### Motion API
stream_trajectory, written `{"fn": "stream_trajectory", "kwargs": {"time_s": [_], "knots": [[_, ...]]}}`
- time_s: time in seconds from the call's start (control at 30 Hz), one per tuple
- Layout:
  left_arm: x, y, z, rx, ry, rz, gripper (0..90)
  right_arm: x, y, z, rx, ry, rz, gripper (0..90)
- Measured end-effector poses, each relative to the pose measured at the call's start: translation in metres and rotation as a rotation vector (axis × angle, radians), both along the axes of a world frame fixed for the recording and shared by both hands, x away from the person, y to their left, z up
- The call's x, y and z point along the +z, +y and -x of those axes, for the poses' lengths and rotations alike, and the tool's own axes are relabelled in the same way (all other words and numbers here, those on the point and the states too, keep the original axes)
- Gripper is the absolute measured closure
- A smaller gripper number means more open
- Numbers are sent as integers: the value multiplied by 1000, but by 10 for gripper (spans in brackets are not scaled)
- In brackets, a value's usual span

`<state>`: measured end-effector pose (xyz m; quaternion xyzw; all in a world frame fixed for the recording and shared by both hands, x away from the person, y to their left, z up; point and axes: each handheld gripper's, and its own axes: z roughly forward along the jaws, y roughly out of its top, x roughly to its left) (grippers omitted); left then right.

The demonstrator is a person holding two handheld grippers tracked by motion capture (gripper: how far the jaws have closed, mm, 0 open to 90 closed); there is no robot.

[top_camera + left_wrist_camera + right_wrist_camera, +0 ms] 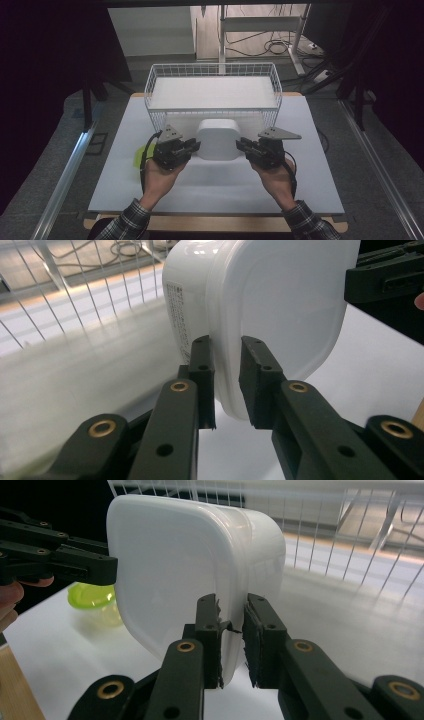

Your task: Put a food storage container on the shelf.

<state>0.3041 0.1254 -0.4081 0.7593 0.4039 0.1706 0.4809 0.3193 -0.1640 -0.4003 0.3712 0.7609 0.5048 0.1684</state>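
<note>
A white rounded-square plastic container (217, 139) with a lid hangs a little above the white table (215, 192), just in front of the wire basket (212, 70). My left gripper (196, 145) is shut on its left rim, and the jaws clamp the seam of lid and body (227, 352). My right gripper (240, 145) is shut on the opposite rim (231, 607). A printed label (179, 315) runs down the container's side. The right gripper (385, 280) and the left gripper (75, 562) each appear across the container in the other's view.
A small green cup (137, 157) stands on the table left of my left hand, green cup (95, 600). The basket's white wire walls stand close behind the container. Beyond the table are a metal stand and cables on the floor (275, 47).
</note>
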Motion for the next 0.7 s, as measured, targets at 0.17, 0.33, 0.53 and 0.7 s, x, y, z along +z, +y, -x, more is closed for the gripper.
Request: {"fn": "stream_trajectory", "kwargs": {"time_s": [0.17,0.33,0.53,0.7], "knots": [[17,4,-4,0,-19,8,773,20,4,-3,3,-30,-12,777],[34,8,-7,6,-45,16,772,39,7,-6,11,-60,-18,778],[56,17,-14,23,-68,38,772,61,14,-17,20,-78,-32,778],[72,26,-23,35,-83,59,773,79,22,-29,27,-87,-42,778]]}}
